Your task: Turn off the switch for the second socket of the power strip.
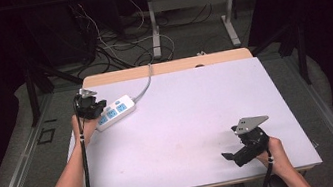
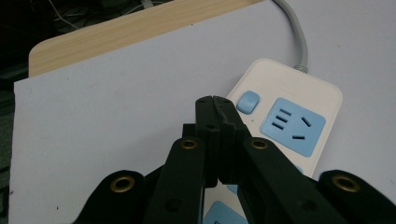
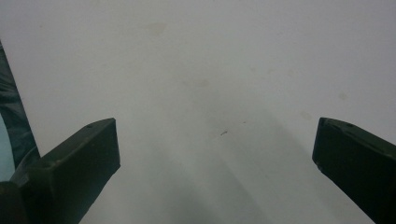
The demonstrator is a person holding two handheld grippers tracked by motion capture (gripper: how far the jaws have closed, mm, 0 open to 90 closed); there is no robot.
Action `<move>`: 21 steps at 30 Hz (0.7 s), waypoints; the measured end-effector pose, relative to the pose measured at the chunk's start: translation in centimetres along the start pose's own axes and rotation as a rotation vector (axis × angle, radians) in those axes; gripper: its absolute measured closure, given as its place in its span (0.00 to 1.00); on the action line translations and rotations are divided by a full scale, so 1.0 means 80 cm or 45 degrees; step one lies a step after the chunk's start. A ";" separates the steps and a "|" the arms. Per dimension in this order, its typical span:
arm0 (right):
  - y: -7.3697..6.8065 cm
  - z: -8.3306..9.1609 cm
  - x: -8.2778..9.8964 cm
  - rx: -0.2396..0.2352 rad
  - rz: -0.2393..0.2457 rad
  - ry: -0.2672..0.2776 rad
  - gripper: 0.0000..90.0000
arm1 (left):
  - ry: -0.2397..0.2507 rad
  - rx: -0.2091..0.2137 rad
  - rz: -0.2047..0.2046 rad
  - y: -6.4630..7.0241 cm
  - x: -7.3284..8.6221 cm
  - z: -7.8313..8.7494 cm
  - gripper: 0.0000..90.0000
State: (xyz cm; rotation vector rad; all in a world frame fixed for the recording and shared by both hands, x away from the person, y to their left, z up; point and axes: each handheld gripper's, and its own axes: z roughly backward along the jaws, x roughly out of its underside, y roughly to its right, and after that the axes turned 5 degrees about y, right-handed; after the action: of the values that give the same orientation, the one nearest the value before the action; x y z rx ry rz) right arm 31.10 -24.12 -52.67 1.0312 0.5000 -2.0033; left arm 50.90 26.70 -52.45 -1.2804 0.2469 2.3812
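The left gripper (image 1: 89,107) sat at the left of the frame, its jaws pressed together right over the white power strip (image 1: 116,112). The right gripper (image 1: 244,152), lower right, had its jaws wide apart above the table (image 1: 184,121).

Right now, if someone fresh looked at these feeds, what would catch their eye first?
Most likely the white power strip with blue sockets at the table's far left, its grey cable running off the back edge. The left claw is shut, its tips poised just over the strip beside the blue switch. At the near right, the right claw hangs wide open over bare white table.
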 end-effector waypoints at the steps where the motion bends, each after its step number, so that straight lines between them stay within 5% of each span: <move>1: 0.001 0.000 0.000 -0.004 0.015 0.003 0.00 | 0.000 0.000 0.000 0.000 0.000 0.000 1.00; 21: 0.001 0.000 0.000 -0.011 0.023 -0.002 0.00 | -0.048 0.024 -0.020 -0.001 0.007 -0.009 1.00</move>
State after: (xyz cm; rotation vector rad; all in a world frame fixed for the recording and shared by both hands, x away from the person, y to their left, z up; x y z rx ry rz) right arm 31.18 -24.13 -52.68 1.0252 0.4965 -1.9846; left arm 51.21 26.63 -53.30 -1.2234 0.2461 2.3817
